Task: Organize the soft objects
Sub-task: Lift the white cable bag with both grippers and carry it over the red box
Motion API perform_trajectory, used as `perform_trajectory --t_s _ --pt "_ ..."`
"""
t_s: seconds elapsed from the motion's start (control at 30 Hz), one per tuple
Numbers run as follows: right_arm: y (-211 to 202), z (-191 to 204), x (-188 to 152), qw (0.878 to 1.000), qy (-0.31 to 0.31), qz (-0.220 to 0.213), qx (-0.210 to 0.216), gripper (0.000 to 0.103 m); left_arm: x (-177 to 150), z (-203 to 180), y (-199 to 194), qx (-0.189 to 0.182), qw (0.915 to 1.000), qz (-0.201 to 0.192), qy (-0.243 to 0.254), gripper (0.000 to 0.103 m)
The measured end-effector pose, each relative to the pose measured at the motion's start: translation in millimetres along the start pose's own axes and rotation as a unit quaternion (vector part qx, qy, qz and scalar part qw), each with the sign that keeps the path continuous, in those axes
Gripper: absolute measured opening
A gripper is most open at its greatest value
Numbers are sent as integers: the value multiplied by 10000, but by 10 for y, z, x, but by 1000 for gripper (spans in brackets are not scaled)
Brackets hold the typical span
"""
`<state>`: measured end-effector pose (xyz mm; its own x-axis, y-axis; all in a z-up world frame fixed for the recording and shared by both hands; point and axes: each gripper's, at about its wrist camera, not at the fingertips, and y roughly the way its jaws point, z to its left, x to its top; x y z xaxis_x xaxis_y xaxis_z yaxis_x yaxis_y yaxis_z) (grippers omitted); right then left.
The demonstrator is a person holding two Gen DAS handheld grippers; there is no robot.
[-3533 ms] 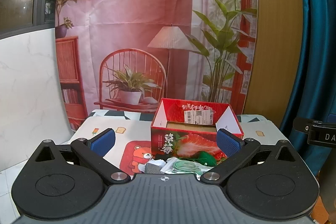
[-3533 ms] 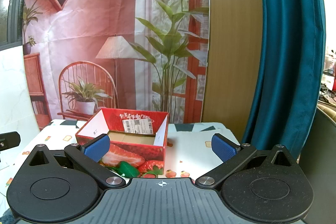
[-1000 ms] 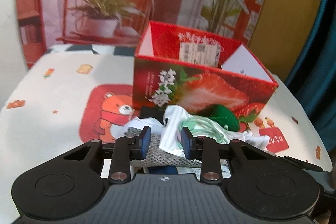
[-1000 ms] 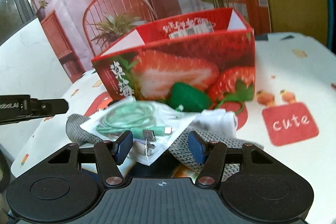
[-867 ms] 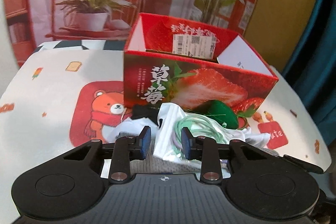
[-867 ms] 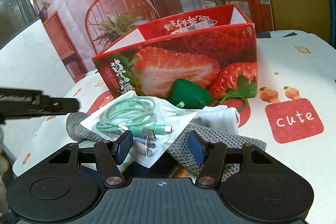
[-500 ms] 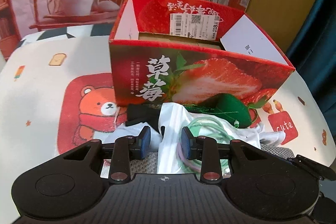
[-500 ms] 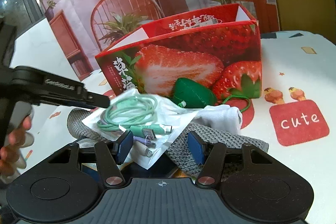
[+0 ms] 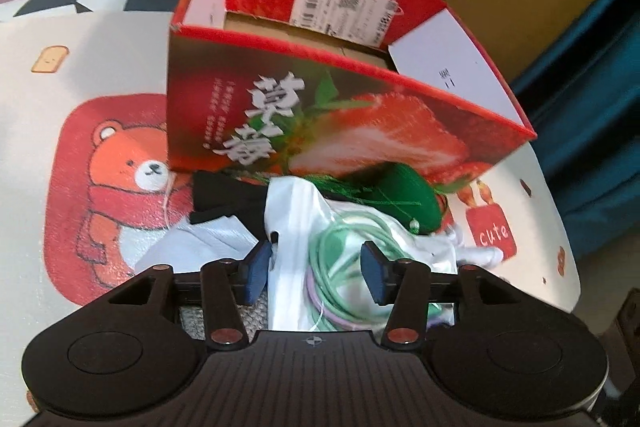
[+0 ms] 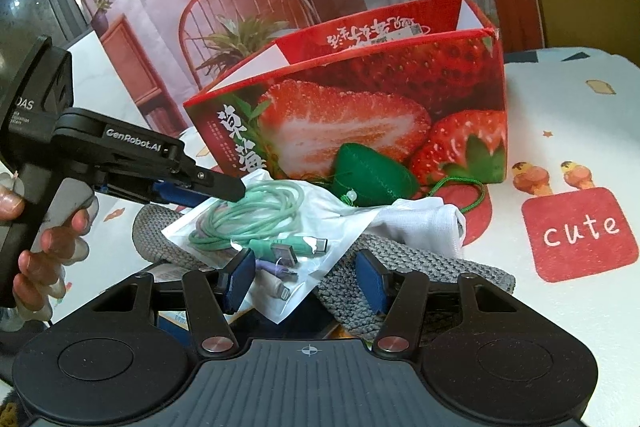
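A clear bag of mint cables (image 9: 340, 259) (image 10: 260, 223) lies on top of a pile in front of the red strawberry box (image 9: 320, 115) (image 10: 360, 99). My left gripper (image 9: 316, 269) straddles the bag with its jaws partly open, one pad at each side; it shows from the side in the right wrist view (image 10: 208, 189). My right gripper (image 10: 304, 281) is partly open over the bag's near corner and the grey knit cloth (image 10: 400, 271). A green plush (image 9: 404, 199) (image 10: 372, 175), a white cloth (image 10: 428, 223) and a black item (image 9: 220, 195) lie in the pile.
The box is open at the top, with a cardboard floor and a label inside (image 9: 344, 7). The tablecloth has a bear print (image 9: 120, 187) at the left and a "cute" patch (image 10: 580, 231) at the right. A teal curtain (image 9: 592, 87) hangs past the table's right edge.
The left gripper has risen and tilted down over the pile, and its jaws have widened around the cable bag. The right gripper has held its place with jaws much the same.
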<state>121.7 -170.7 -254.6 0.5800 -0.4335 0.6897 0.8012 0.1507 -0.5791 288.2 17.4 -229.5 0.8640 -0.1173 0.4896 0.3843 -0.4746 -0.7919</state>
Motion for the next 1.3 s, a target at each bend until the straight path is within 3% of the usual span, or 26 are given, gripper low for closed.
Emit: perform_trajectory --t_s 0.27,0.47,0.57,0.7,1.0,1.3 --pt "89 -12 192 9992 15 398 79 53 -28 -63 11 0 9991 87 405 52" --pt "171 -125 418 9953 498 798 233 52 -39 -17 -1 -135 9991 75 407 49" --pt "192 -141 503 9938 573 923 240 44 -88 -29 -56 -228 9985 -3 497 44" --pt "164 -29 591 9946 213 992 233 31 -158 -77 -160 -305 9975 -210 605 44" --pt "-43 273 818 9941 -917 559 121 26 -183 -61 -479 -497 9940 -922 312 41" --pt "-166 409 1258 9900 -1399 -66 191 25 76 -309 -912 -379 9783 -1982 473 41"
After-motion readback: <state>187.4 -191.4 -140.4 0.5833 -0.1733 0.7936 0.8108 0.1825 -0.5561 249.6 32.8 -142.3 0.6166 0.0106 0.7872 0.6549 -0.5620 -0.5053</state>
